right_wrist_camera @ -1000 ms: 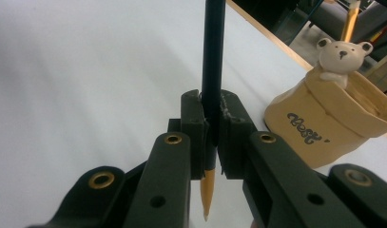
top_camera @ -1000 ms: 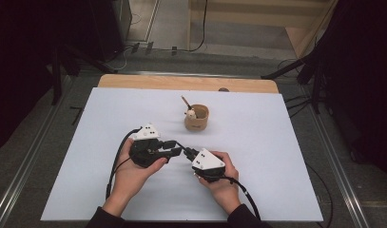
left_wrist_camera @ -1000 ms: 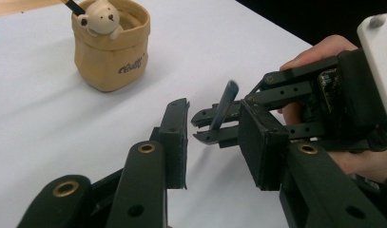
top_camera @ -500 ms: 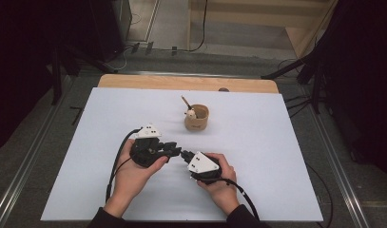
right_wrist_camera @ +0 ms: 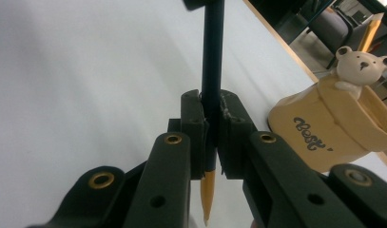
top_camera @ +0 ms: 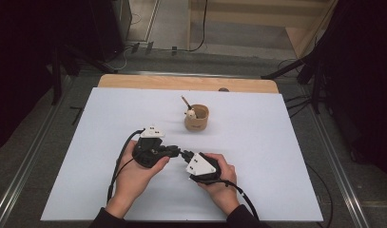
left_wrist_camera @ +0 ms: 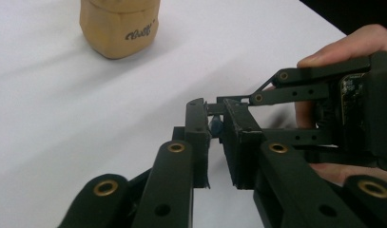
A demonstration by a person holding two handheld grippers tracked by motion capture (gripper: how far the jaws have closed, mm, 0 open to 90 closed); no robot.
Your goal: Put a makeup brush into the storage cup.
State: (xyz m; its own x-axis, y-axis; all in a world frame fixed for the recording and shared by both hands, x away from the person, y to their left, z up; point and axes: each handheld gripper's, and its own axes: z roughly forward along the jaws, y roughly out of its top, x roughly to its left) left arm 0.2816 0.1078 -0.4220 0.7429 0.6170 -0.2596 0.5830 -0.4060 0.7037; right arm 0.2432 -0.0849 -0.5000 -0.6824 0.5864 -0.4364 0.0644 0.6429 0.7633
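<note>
My two grippers meet tip to tip at the middle of the white table [top_camera: 276,156]. The right gripper [right_wrist_camera: 211,137] is shut on a dark pencil [right_wrist_camera: 212,71], whose sharpened yellow tip points back toward the hand. The pencil's far end [left_wrist_camera: 215,126] sits between the jaws of my left gripper [left_wrist_camera: 214,137], which have just been closing and now press on it. In the high view the left gripper [top_camera: 174,151] faces right and the right gripper [top_camera: 184,154] faces left. The right gripper's body [left_wrist_camera: 353,109] and a thumb appear in the left gripper view.
A tan cup [top_camera: 197,118] with lettering stands behind the grippers, with a small bear figure [right_wrist_camera: 360,66] and a stick [top_camera: 185,102] in it. A wooden strip [top_camera: 134,81] runs along the table's far edge. Cables trail from both grippers toward the near edge.
The right gripper has edged slightly left, so the two grippers' tips now stand closer together. Both hands otherwise stay where they were.
</note>
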